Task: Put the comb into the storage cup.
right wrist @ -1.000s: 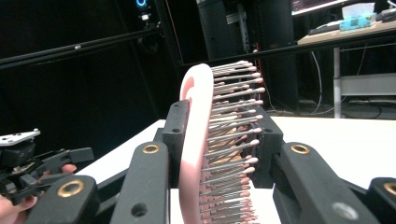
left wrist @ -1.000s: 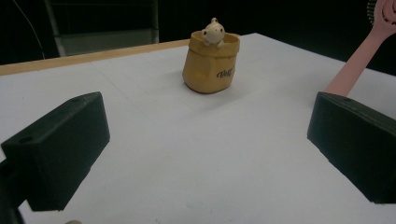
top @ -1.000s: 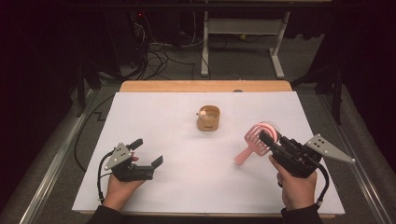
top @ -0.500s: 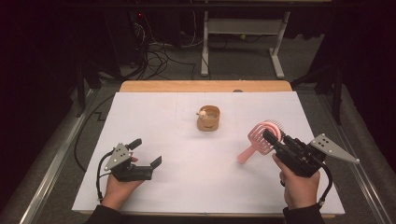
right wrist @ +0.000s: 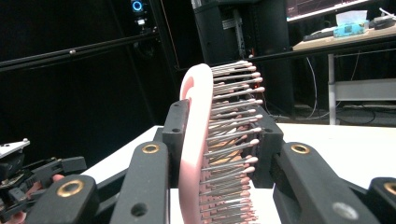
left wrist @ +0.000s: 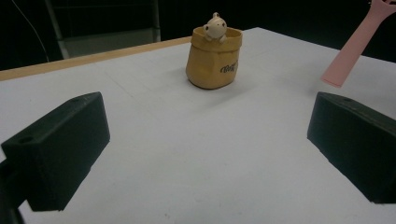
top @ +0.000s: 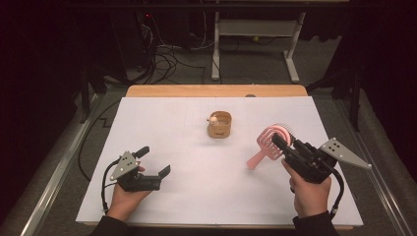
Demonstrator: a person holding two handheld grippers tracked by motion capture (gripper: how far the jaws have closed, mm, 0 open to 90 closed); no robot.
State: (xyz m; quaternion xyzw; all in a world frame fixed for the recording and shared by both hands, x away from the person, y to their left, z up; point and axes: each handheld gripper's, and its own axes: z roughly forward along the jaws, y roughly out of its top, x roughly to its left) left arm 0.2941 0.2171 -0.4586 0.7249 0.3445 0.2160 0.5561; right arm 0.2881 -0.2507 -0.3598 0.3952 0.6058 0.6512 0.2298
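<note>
A pink hairbrush (top: 269, 142) hangs tilted above the white table at the right, its handle pointing down toward the middle. My right gripper (top: 281, 139) is shut on the brush head. In the right gripper view the jaws clamp the pink head (right wrist: 194, 154) from both sides, with the bristles pointing right. At the left, my left gripper (top: 155, 161) rests low over the sheet, open and with nothing in it. A tan pouch (top: 220, 127) with a small cream figure in it stands at the table's middle back. The left gripper view has that pouch (left wrist: 214, 58) ahead of its open jaws and the brush handle (left wrist: 355, 44) at the upper right.
A white sheet (top: 196, 196) covers the table, with a strip of bare wood (top: 216, 91) along the far edge. Metal rails run along both sides. Cables and a desk frame (top: 255, 29) lie on the dark floor beyond.
The right gripper with the brush has shifted only slightly. The left hand has stayed where it was.
</note>
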